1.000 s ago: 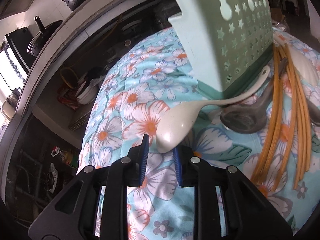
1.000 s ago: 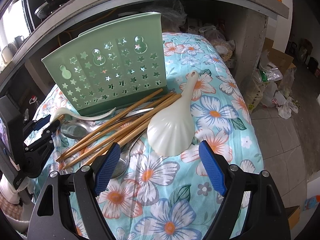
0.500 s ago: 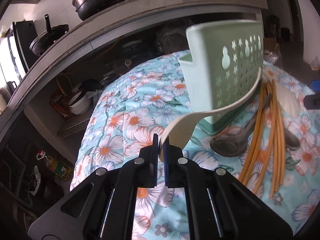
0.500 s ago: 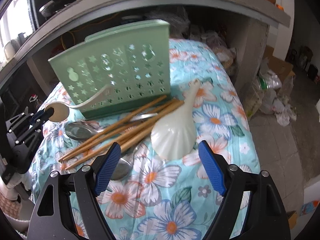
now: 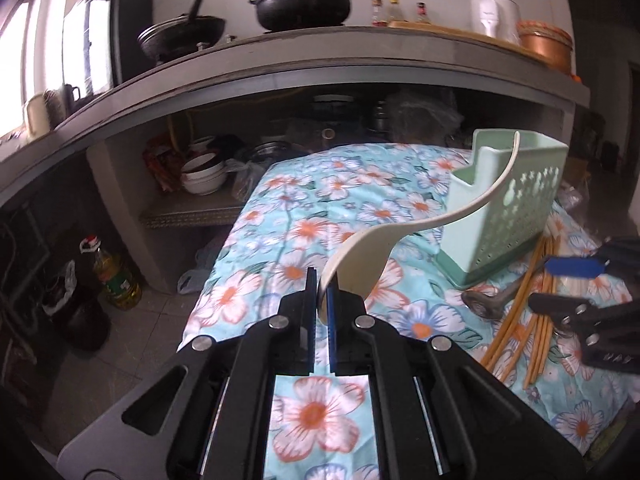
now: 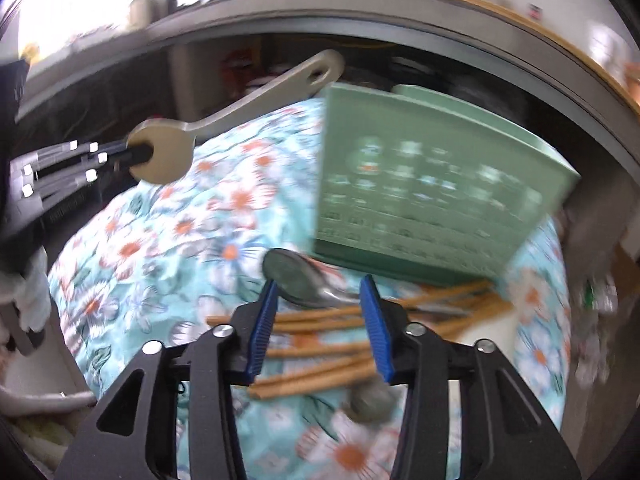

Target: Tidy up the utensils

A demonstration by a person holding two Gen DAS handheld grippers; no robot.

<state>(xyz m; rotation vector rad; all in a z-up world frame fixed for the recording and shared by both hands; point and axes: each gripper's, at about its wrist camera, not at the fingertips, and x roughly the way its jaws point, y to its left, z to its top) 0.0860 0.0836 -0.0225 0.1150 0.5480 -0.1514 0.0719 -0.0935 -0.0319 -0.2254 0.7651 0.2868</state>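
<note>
In the left wrist view my left gripper (image 5: 319, 286) is clamped on the cream spoon (image 5: 372, 250), raised beside the green holder (image 5: 506, 208).

In the right wrist view my right gripper (image 6: 322, 308) has been closing, jaws apart, with the metal spoon (image 6: 298, 278) and chopsticks (image 6: 320, 344) lying between them.

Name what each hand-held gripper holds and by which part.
Left hand-held gripper: cream spoon, pinched at its bowl rim. Right hand-held gripper: nothing gripped, jaws closing over a metal spoon.

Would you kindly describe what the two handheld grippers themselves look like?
Both match. The left gripper and right gripper have matte black angular plastic frames with cut-out openings and round silver pivot bolts. Each finger carries a ribbed blue pad. No cables, markings or sleeves show.
</note>
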